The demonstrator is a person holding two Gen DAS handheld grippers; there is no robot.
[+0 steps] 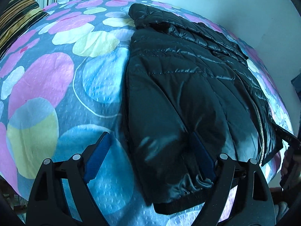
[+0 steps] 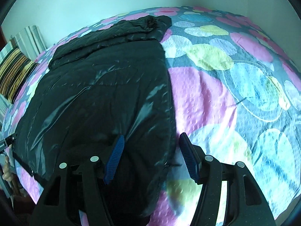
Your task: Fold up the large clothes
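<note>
A shiny black puffer jacket (image 1: 180, 79) lies flat on a bed, its sides folded in and its collar at the far end; it also shows in the right wrist view (image 2: 105, 86). My left gripper (image 1: 150, 146) is open, its fingers astride the jacket's near left hem corner. My right gripper (image 2: 150, 150) is open, its fingers astride the jacket's near right edge. Nothing is clamped in either one. The right gripper's tip shows at the right edge of the left wrist view (image 1: 287, 135).
The bed has a grey cover with pink, blue and yellow ovals (image 1: 56, 75), also in the right wrist view (image 2: 235, 94). A striped pillow (image 1: 18, 17) lies at the head end by a pale wall (image 2: 94, 0).
</note>
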